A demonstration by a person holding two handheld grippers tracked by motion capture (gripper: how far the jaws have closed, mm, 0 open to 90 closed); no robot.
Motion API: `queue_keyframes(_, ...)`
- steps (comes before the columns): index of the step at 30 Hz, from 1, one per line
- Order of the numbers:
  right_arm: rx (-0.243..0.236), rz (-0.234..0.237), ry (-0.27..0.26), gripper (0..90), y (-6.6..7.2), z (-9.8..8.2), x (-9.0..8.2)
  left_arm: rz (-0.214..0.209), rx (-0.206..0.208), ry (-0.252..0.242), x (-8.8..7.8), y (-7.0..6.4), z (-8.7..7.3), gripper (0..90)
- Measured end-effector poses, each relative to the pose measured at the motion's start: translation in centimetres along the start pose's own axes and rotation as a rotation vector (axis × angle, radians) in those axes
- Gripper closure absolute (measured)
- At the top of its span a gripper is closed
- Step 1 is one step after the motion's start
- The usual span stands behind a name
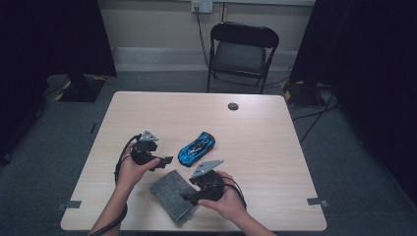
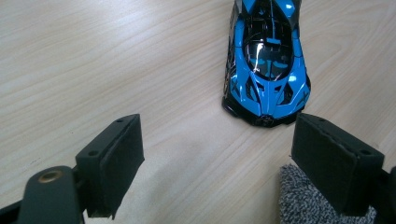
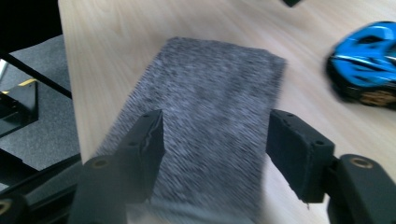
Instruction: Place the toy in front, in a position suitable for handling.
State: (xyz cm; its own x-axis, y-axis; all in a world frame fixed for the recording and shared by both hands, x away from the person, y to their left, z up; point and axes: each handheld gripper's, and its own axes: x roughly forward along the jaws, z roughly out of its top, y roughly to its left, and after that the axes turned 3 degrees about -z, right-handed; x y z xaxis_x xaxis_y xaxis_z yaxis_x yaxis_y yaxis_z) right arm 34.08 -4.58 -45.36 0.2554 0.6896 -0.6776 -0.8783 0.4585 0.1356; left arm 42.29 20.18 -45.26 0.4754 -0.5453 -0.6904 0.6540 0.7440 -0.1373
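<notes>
The grey cloth (image 1: 171, 194) lies flat near the worktop's (image 1: 265, 147) front edge, with the right gripper (image 3: 215, 154) poised over it, jaws parted with nothing pinched, likely lining up a grasp. The left gripper (image 2: 217, 161) waits open just short of the blue toy car (image 2: 267, 60), which sits mid-worktop.

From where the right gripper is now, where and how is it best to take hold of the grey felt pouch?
Probably at the short near end of the grey felt pouch, coming in low along its length. It lies flat on the table, so only an edge offers a bite. The right gripper is already over it, jaws apart, not pinching. The blue toy car stands clear.
</notes>
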Motion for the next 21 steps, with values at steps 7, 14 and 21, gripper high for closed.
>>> queue_keyframes(7, -0.030, 0.017, 0.032, 39.8, 1.6, -0.2, 2.3, -0.009, 0.006, 0.009, 0.1, -0.1, 0.0, 16.5)
queue_keyframes(14, -0.052, -0.017, 0.079, 41.8, 1.9, -1.5, 3.9, -0.005, 0.013, 0.011, 0.1, -0.2, 0.0, 16.6)
queue_keyframes(21, -0.094, -0.060, 0.061, 49.9, 2.4, -1.9, 3.9, 0.000, 0.018, 0.013, 0.1, -0.3, 0.0, 16.5)
